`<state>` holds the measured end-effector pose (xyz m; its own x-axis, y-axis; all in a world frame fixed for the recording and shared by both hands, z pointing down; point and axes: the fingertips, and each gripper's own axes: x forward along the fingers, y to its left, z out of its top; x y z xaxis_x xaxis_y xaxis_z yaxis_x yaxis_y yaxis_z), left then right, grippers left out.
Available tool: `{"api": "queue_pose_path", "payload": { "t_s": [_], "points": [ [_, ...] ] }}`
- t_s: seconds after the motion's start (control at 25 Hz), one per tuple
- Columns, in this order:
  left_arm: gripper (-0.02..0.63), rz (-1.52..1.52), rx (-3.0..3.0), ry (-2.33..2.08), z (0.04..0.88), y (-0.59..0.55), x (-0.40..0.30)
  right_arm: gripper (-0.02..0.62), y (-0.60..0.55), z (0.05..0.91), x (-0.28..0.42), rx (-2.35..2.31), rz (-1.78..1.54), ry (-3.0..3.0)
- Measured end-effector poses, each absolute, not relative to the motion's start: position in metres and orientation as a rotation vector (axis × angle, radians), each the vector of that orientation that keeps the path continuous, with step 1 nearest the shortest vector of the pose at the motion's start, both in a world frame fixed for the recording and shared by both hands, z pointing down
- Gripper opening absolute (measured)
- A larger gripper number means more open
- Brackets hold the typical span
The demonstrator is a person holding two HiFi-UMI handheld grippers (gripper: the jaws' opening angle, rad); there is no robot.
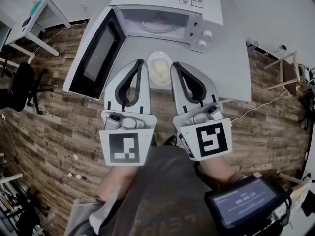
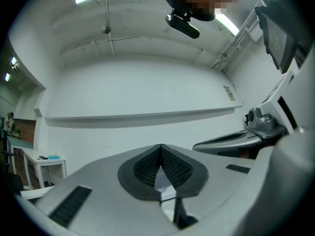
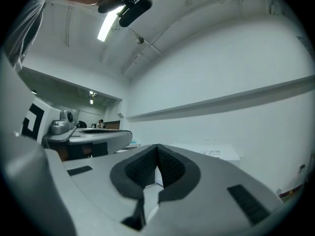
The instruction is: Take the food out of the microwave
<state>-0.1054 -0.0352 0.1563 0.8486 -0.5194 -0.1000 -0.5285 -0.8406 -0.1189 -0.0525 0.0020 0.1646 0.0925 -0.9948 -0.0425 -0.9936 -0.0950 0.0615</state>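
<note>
Nearest: grey clothing (image 1: pixel 162 191) of the person, lower frame; a dark screen device (image 1: pixel 246 203) at lower right.

Left gripper (image 1: pixel 140 63) and right gripper (image 1: pixel 176 66) are held side by side and point away from the person toward the microwave (image 1: pixel 167 4). Each marker cube faces the head camera: left cube (image 1: pixel 125 148), right cube (image 1: pixel 209 139).

Left gripper view: ribbed black pads (image 2: pixel 147 167) meet at the tip, nothing between them. Closed, empty.
Right gripper view: pads (image 3: pixel 170 167) likewise pressed together at the tip, nothing held. Closed, empty.

Bowl (image 1: pixel 160 68), white, with pale food (image 1: pixel 157 70) inside. It sits on the white table (image 1: pixel 231 68) in front of the microwave's opening, outside the oven. The bowl is between the two gripper tips, one just beside each side of its rim; contact cannot be told.

Microwave door (image 1: pixel 96 55) hangs open to the left. The turntable (image 1: pixel 157 19) in the cavity is bare. Two knobs (image 1: pixel 204 38) on the right panel.

Beyond: wood-pattern floor (image 1: pixel 54 132), black chair (image 1: pixel 22 85) far left.
</note>
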Motion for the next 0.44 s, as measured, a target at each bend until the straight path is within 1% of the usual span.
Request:
{"api": "queue_pose_path", "payload": {
  "t_s": [0.44],
  "points": [
    [0.008, 0.096, -2.892, 0.832, 0.1589, -0.0421, -0.1106, 0.006, -0.0032, 0.1682, -0.0536, 2.313, -0.095, -2.091]
  ]
}}
